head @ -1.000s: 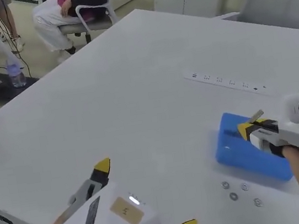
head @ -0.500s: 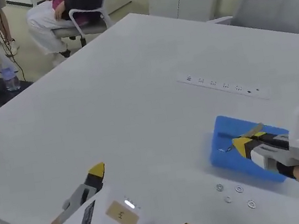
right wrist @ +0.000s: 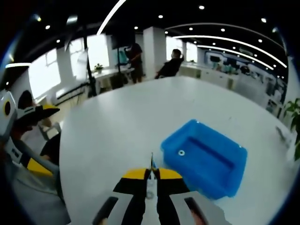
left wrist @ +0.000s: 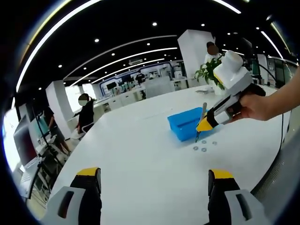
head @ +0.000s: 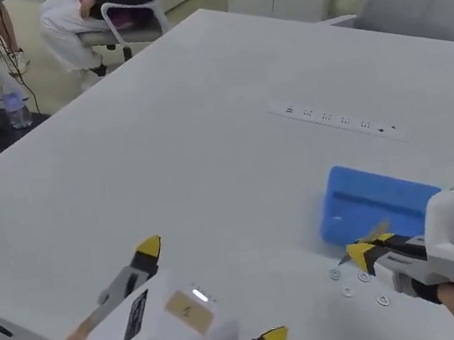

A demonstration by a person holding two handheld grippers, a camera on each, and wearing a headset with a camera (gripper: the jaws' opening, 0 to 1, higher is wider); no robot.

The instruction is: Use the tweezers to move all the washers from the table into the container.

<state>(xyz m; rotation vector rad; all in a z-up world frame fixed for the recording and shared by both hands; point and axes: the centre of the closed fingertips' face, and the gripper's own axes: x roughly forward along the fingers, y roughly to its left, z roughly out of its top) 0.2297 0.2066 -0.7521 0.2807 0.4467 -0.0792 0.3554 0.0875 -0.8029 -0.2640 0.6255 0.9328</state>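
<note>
Bright even overhead light; faint shadows; head view slightly blurred; gripper views edge-warped.

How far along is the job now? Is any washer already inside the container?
Done: one washer lies in the blue container. In hand: the right hand-held gripper holds the tweezers, tips pointing down. Left: four washers on the table, close to the tips.
</note>
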